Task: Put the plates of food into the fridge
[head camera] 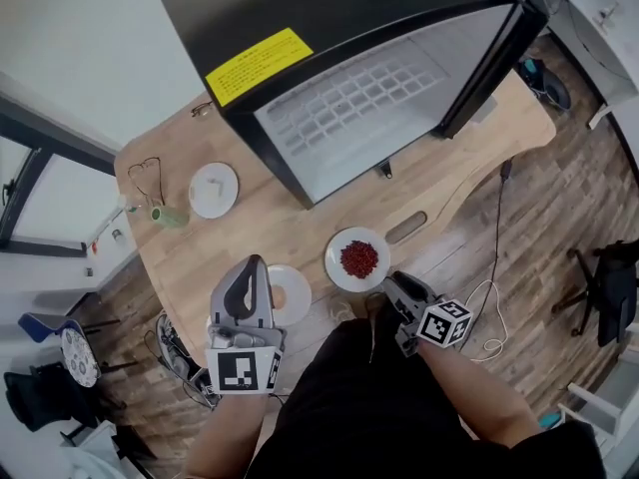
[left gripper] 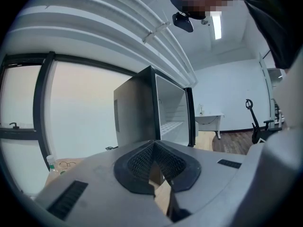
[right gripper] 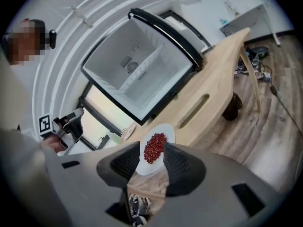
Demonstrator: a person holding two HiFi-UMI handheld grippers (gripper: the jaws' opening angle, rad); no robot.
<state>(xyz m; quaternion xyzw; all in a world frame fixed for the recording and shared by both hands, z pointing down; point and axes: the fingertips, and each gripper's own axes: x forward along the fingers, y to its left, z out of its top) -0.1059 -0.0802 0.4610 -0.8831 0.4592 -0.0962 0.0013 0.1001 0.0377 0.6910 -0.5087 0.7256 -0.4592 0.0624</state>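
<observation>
A white plate of red food [head camera: 357, 258] sits near the table's front edge, just ahead of my right gripper [head camera: 386, 286]. In the right gripper view that plate [right gripper: 154, 148] shows between the jaws, which stand open and apart from it. A second white plate [head camera: 291, 294] lies beside my left gripper [head camera: 252, 265], and a third plate [head camera: 214, 190] lies further back on the left. The left gripper [left gripper: 152, 148] looks shut with nothing in it and points at the fridge [left gripper: 158, 110]. The black fridge [head camera: 359, 88] stands on the table with its door open, and its white inside [right gripper: 137, 72] holds nothing I can see.
On the wooden table [head camera: 300, 230] a green cup [head camera: 170, 216] and a pair of glasses [head camera: 148, 173] lie at the left. A slot [head camera: 406, 227] is cut in the tabletop near the red plate. A cable [head camera: 496, 267] trails over the wood floor at the right.
</observation>
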